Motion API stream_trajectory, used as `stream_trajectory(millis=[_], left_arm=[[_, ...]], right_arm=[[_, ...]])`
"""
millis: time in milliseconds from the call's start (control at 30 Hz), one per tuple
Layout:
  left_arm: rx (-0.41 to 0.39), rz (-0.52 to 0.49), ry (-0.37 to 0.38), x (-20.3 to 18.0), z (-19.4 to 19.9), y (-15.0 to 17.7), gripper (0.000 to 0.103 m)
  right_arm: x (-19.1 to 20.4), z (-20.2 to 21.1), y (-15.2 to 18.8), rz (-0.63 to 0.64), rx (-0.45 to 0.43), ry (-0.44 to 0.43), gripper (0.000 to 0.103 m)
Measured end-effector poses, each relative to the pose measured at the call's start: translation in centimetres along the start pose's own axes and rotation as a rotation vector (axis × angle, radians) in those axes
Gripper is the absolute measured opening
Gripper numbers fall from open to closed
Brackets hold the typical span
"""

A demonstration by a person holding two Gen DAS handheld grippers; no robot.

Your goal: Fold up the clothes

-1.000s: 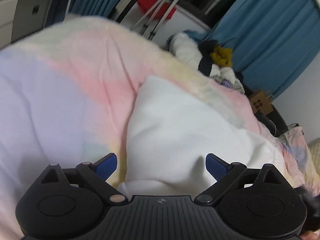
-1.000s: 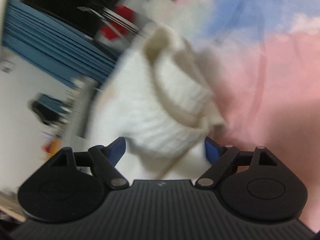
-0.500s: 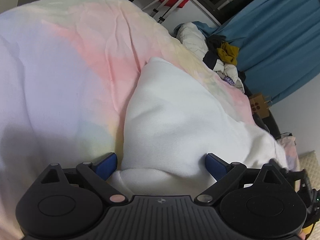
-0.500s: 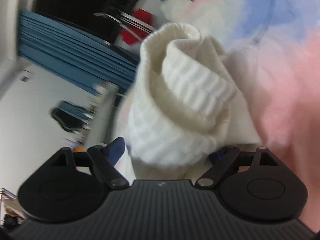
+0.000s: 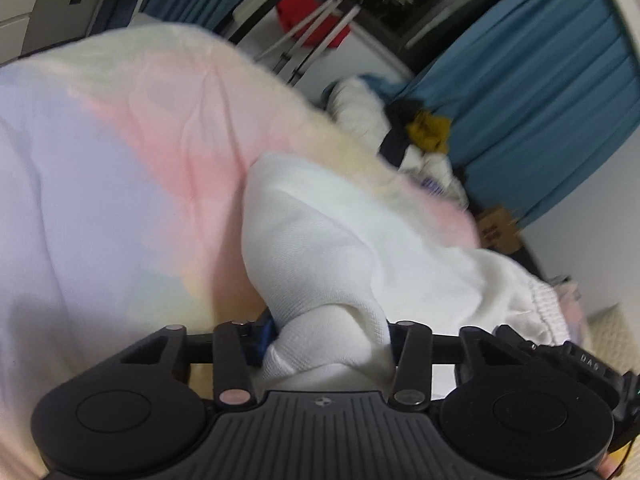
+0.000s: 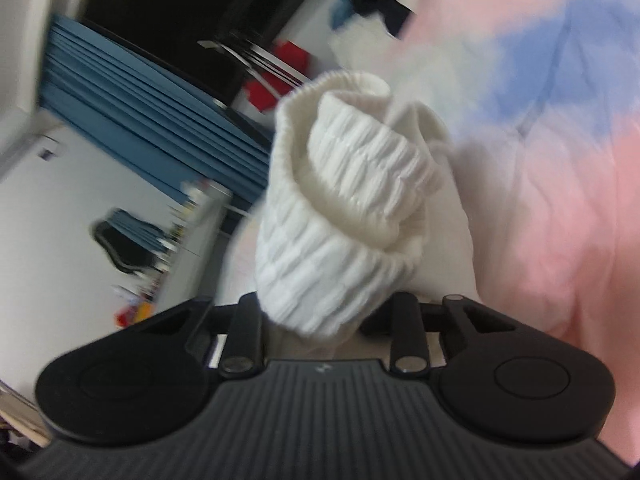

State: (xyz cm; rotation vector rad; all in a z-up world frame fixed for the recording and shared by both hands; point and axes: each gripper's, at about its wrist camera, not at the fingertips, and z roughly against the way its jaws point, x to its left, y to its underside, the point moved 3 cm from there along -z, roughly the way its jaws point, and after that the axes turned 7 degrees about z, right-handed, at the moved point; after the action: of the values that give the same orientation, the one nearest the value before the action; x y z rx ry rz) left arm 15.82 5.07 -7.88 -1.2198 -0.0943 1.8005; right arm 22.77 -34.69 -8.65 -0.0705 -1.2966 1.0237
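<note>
A white garment (image 5: 340, 248) lies on a pastel pink, blue and yellow bedspread (image 5: 120, 168). My left gripper (image 5: 328, 340) is shut on a bunched corner of the garment's smooth fabric, which hides the fingertips. My right gripper (image 6: 320, 312) is shut on the garment's ribbed elastic band (image 6: 344, 184), which stands bunched up above the jaws. The bedspread shows to the right in the right wrist view (image 6: 560, 160).
A pile of other clothes (image 5: 416, 136), white, black and mustard, lies at the bed's far edge. Blue curtains (image 5: 540, 100) hang behind it. A drying rack (image 5: 312, 32) and a red object (image 5: 304, 12) stand beyond the bed. A cardboard box (image 5: 496, 228) sits at right.
Both grippers were open around the white garment; both have closed on it. The left has gathered a corner of fabric, the right the ribbed band, which now stands lifted.
</note>
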Motion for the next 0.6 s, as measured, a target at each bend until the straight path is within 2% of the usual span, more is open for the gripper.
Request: stream_trajectory(millis=[167, 267, 400, 600], left_arm=[[-0.062, -0.033, 0.068, -5.8, 2.2, -0.7, 0.038], [-0.054, -0.052, 0.115, -10.6, 1.6, -1.1, 0.037], [-0.03, -0.139, 0.187, -19.2, -2.2, -1.2, 0.037], [0.014, -0.256, 0.352, -32.2, -11.1, 1.6, 0.038]], right_arm=[[2.0, 3.3, -2.5, -0.002, -0.109, -0.086, 0.027], [1.3, 6.1, -4.9, -0.045, -0.192, -0.109, 0.026], [-0.1, 10.1, -8.0, -0.098, -0.314, -0.124, 0.027], [-4.4, 17.3, -14.0, -0.094, -0.586, -0.07, 0.026]])
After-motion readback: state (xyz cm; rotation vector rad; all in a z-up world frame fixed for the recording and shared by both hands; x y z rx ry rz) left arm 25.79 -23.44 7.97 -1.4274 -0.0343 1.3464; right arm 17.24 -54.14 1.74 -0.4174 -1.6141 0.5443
